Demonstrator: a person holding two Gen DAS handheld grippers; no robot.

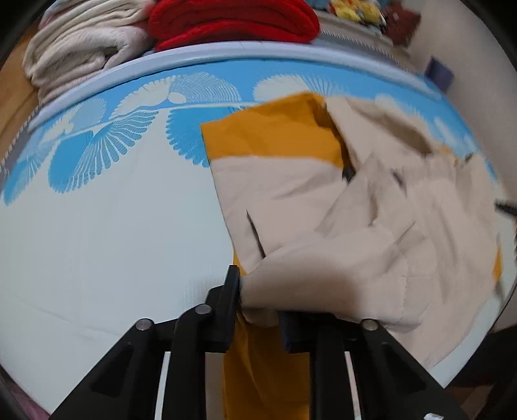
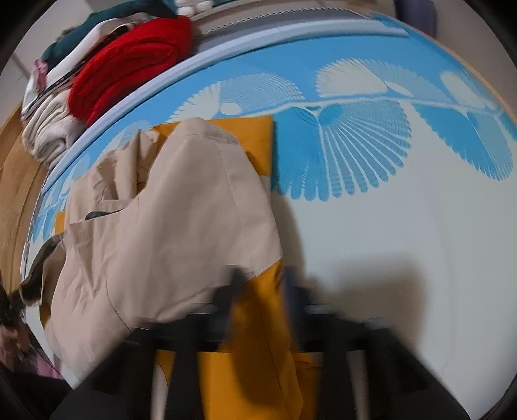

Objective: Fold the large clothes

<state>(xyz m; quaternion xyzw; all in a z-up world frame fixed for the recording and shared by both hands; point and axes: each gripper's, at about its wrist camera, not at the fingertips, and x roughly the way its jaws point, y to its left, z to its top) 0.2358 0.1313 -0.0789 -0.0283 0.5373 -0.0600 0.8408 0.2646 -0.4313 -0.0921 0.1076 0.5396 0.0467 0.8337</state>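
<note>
A large beige coat with a mustard-yellow lining (image 1: 371, 206) lies partly folded on a white and blue patterned bed sheet (image 1: 113, 226). My left gripper (image 1: 258, 300) is shut on the coat's near edge, beige cloth bunched between its black fingers and yellow lining hanging below. In the right wrist view the same coat (image 2: 181, 226) lies left of centre. My right gripper (image 2: 263, 290) is shut on the coat's yellow lining, which drapes down between the blurred fingers.
Folded cream blankets (image 1: 77, 45) and a red blanket (image 1: 232, 19) are stacked beyond the bed's far edge; they also show in the right wrist view, the red one (image 2: 129, 61) at upper left. A wooden floor (image 2: 16, 181) lies left.
</note>
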